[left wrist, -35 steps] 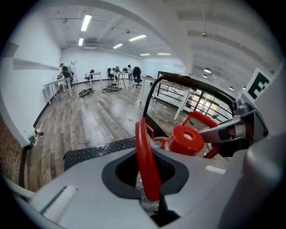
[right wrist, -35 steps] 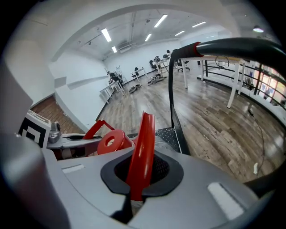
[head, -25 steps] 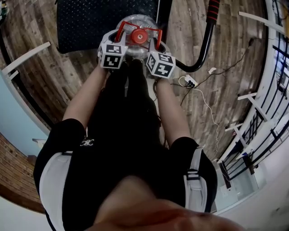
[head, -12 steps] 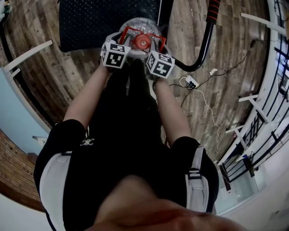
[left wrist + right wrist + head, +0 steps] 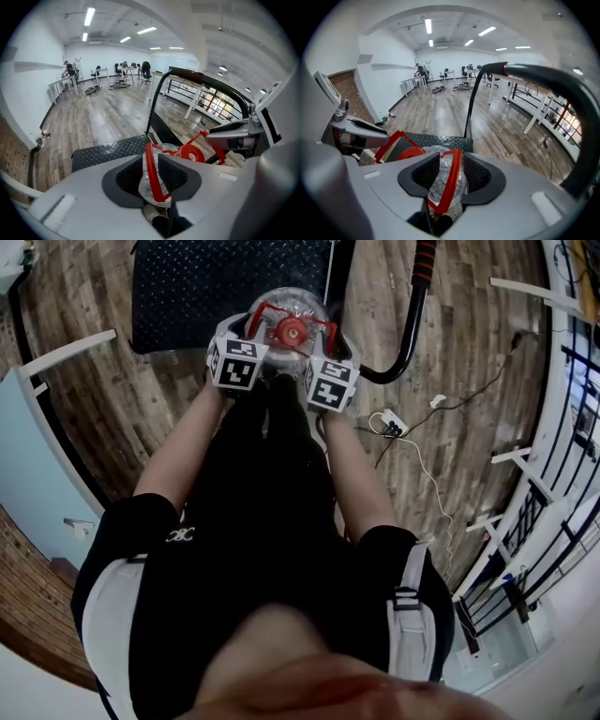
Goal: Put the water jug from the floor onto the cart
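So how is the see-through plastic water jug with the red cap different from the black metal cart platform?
The see-through plastic water jug is round and clear; the black metal cart platform is flat, rectangular and dark. The jug is much smaller than the platform. The jug's sides look crinkly, while the platform has a pattern of little bumps. Both have red bits: the jug's red cap, and the red grip on the cart's handle.

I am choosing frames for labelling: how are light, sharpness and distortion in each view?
Head view: dim, strongly fisheye, wooden floor curving at the edges, dark clothing featureless, water jug clear. Left gripper view: bright, ceiling lights mirrored on the floor, black corners. Right gripper view: likewise, wall bowed.
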The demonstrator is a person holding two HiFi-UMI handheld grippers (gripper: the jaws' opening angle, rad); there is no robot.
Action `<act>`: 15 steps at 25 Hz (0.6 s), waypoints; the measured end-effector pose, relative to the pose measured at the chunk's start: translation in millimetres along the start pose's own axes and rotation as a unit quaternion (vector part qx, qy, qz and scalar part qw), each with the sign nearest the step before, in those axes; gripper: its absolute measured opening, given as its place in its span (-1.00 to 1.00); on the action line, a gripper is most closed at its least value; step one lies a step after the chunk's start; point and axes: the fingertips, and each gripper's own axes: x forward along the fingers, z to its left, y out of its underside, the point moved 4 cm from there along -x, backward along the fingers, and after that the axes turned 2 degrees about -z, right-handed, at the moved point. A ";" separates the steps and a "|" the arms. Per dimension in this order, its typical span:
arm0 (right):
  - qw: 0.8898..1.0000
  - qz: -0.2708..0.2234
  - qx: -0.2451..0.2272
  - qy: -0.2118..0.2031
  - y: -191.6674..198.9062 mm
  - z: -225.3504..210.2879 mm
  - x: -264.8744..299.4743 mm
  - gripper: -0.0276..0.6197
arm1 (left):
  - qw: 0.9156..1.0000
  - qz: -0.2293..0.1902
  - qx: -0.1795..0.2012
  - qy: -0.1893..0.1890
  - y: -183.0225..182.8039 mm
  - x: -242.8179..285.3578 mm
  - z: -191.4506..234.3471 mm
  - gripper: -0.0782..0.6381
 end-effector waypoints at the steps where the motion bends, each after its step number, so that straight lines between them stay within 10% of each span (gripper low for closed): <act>1: 1.000 -0.013 -0.006 0.004 -6.2 -0.2 -6.8 -0.39 | 1.000 -0.010 0.000 -0.010 -4.8 -7.0 1.4 -0.54; 6: 0.996 -0.088 0.007 -0.014 -46.9 4.7 -43.8 -0.87 | 0.998 -0.045 0.003 -0.041 -30.2 -40.1 3.2 -0.78; 15: 0.973 -0.199 0.062 -0.095 -120.4 12.7 -109.8 -0.87 | 0.990 -0.129 0.028 -0.049 -103.4 -111.3 -18.7 -0.78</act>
